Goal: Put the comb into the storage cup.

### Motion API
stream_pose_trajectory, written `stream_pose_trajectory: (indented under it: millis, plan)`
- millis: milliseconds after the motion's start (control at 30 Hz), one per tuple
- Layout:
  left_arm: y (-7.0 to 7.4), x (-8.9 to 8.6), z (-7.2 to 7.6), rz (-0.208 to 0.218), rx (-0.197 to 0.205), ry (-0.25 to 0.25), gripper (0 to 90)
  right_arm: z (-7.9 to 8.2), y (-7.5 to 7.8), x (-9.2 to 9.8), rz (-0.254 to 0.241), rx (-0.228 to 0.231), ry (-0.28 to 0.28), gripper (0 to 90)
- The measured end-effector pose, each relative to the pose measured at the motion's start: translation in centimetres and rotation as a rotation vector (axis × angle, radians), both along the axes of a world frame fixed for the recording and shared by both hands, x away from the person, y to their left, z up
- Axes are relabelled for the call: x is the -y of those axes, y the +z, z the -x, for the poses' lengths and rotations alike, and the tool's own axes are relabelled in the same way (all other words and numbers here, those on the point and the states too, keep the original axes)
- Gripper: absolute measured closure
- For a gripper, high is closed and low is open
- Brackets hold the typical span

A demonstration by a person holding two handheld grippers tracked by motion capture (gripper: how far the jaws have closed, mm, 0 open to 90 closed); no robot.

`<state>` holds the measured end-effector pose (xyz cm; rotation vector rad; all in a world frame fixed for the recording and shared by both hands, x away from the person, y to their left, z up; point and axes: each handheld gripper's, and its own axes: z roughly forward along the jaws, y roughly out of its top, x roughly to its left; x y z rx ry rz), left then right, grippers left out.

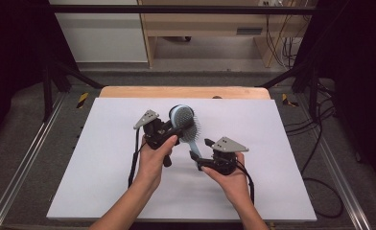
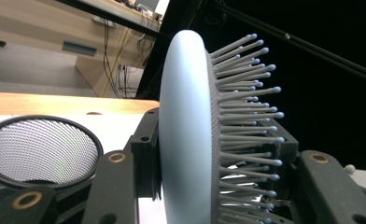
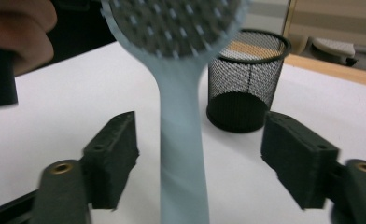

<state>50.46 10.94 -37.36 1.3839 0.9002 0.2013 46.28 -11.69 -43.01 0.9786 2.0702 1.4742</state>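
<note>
A light-blue hairbrush (image 1: 186,117) with grey bristles is held above the white sheet. My left gripper (image 1: 178,129) is shut on its round head: in the left gripper view the pads press the smooth back and the bristle side of the brush (image 2: 186,130). My right gripper (image 1: 201,152) stands open around the handle. In the right gripper view the handle (image 3: 179,135) runs up between the two jaws with a gap on each side, so my right gripper (image 3: 202,154) touches nothing.
A black mesh cup (image 3: 246,79) stands upright on the white sheet (image 1: 104,158) just behind the brush, and its rim (image 2: 36,149) is close to the left jaw. Beyond the sheet lies the wooden table edge (image 1: 183,92).
</note>
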Motion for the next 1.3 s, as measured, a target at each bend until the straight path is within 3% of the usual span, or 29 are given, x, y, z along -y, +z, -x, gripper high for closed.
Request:
stream_pose_trajectory:
  millis: [100,133,333,533,600,667,833,933,1067,1300]
  plan:
    - [0.2,-0.4,-0.1,-0.002,0.018,0.015,50.7,0.0,0.0,0.6,0.029,-0.014,-0.021,15.3]
    - [0.4,-0.6,-0.1,-0.004,0.026,0.021,50.7,-0.2,0.0,1.1,0.02,-0.038,-0.023,10.8]
    - [1.3,-1.3,-0.6,-0.009,0.057,0.037,50.7,-0.2,-0.4,2.3,0.046,-0.062,-0.022,7.9]
    - [2.4,-1.5,-1.1,0.006,0.083,0.047,50.6,0.9,-0.6,4.8,0.08,-0.046,-0.061,7.0]
    - [2.8,-1.4,-1.3,0.003,0.092,0.051,50.6,1.6,-0.8,6.3,0.065,-0.044,-0.106,4.9]
    - [3.2,-1.2,-1.6,0.003,0.096,0.053,50.6,1.8,-0.9,6.8,0.061,-0.033,-0.117,4.3]
    - [4.0,-0.9,-2.5,0.005,0.108,0.059,50.5,2.4,-2.3,9.0,0.023,-0.001,-0.203,4.1]
    - [4.4,-0.8,-3.1,0.003,0.11,0.071,50.5,2.3,-2.5,9.4,0.001,0.011,-0.222,4.2]
    - [5.0,-0.8,-3.8,0.013,0.121,0.083,50.5,2.2,-2.3,9.5,0.064,0.062,-0.26,5.1]
    - [5.9,-0.8,-4.6,-0.01,0.152,0.087,50.5,2.3,-2.3,9.5,0.086,0.066,-0.277,6.2]
